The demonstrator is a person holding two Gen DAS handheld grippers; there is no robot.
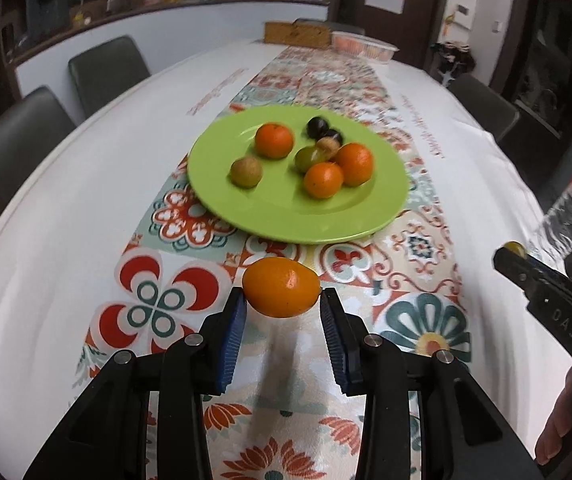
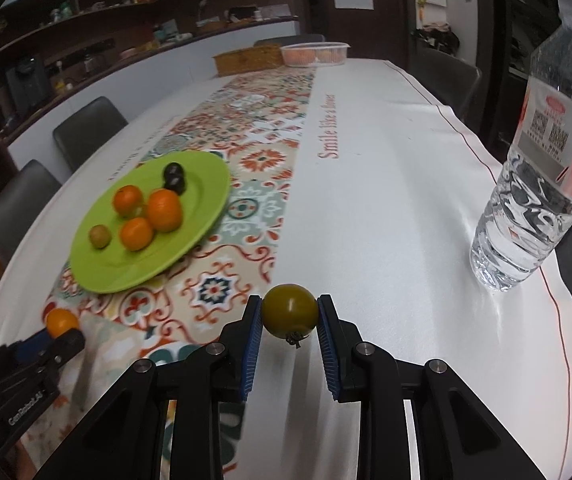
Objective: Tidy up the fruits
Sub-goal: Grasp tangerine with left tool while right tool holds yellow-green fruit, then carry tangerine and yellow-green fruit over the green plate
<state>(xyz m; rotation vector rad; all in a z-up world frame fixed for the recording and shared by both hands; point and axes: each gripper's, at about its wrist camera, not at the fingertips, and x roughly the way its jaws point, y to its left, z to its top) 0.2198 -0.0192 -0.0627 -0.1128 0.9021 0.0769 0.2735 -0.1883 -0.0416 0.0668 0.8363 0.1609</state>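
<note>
Water bottle (image 2: 541,168) stands at the tablecloth's (image 2: 425,200) right edge.

right tongs (image 2: 289,314): blue pads clamped on a green tomato (image 2: 289,310), stem end facing down
left tongs (image 2: 60,336): lower left of view, gripping an orange kumquat (image 2: 61,321)
green plate (image 2: 102,272): on the patterned runner (image 2: 246,168), left of centre; holds three orange fruits, one small green-brown fruit, two dark ones
water bottle (image 2: 541,184): upright near the right edge of the table (image 2: 405,200), well apart from the plate
far end: wooden box (image 2: 248,59) just beside a clear container (image 2: 313,54)
</note>
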